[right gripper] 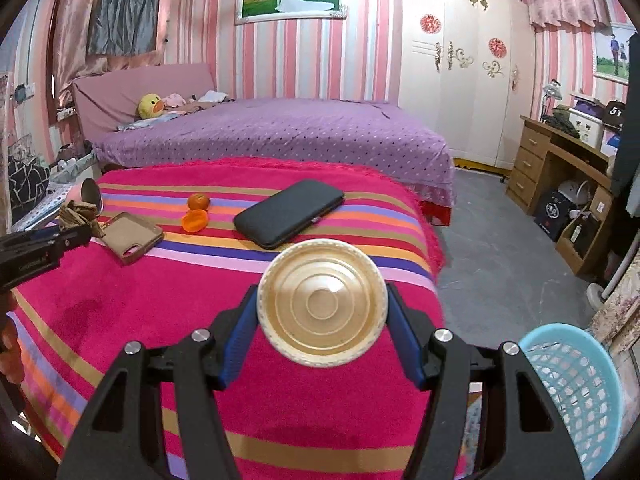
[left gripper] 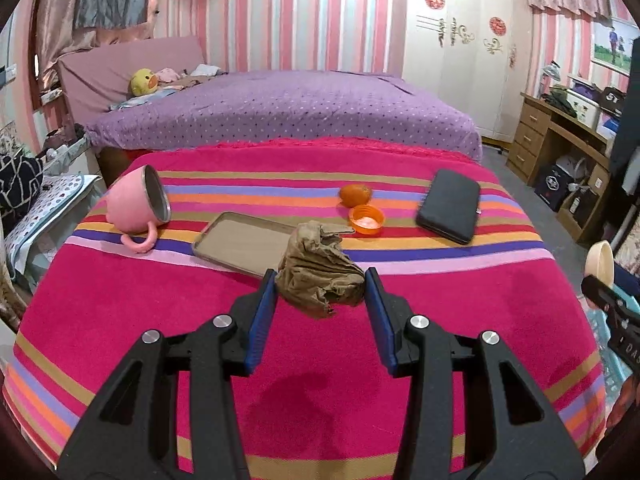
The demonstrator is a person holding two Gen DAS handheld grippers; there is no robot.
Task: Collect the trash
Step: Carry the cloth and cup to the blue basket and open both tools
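Trash in two pieces: crumpled brown paper wad (left gripper: pixel 320 276) at centre frame of the left wrist view, and a shallow gold disposable bowl (right gripper: pixel 322 303) at centre of the right wrist view.

Paper wad sitting between the fingers of the left gripper (left gripper: pixel 320 292), blue pads flanking it on both sides; whether pressing it or only just beside it, hard to tell. Seen from the right wrist view, apparently lifted off the striped blanket (left gripper: pixel 160 320), above the brown phone case (left gripper: pixel 240 242). Probably light, soft, easily squashed; best pinched across the bulk, not by a loose flap.

Bowl clamped across its rim by the right gripper (right gripper: pixel 322 320), underside facing the camera, held above the blanket. Likely thin, light, a bit springy and slick; firm but gentle squeeze at opposite rim edges, too much and it may buckle or pop free.

Blue mesh wastebasket (right gripper: pixel 576 392) at lower right of the right wrist view, on the floor beside the bed.

Further back on the blanket: tangerine (left gripper: pixel 355 194), orange cap (left gripper: pixel 366 220), black wallet (left gripper: pixel 450 206), tipped pink mug (left gripper: pixel 138 204).
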